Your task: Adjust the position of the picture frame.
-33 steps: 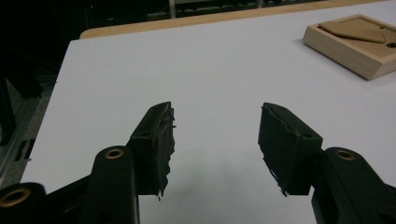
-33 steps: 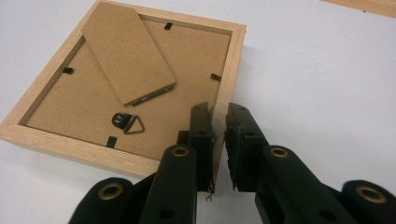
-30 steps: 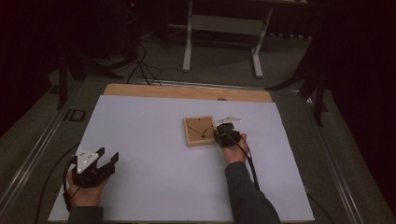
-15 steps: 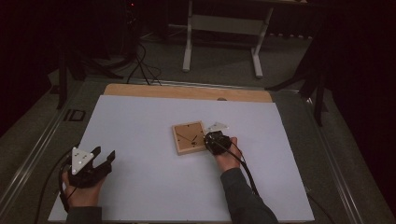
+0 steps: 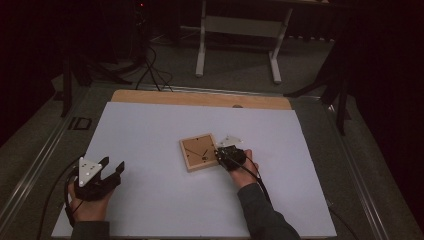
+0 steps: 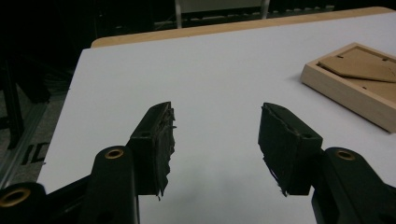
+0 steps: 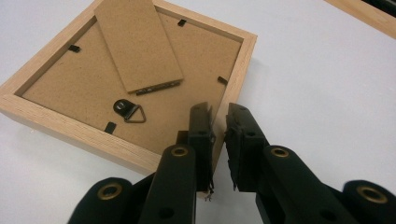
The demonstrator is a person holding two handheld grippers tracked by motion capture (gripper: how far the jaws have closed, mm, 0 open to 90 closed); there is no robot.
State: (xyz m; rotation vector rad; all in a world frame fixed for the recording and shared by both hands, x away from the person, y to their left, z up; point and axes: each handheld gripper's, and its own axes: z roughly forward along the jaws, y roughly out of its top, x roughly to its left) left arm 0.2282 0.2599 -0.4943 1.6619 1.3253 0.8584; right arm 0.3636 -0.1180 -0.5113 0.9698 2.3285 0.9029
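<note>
My left claw stands open, its two black jaws well apart with nothing between them. Their dark pads look frayed along the edges. Under them I see the white sheet covering the table, whose wooden edge runs along the far side. At the far right lies a wooden picture frame, back side up, with its brown cardboard stand flat on the backing. The frame is well apart from my claw.

Right tool jaws pinched nearly closed; left tool agape (hand low, level).
</note>
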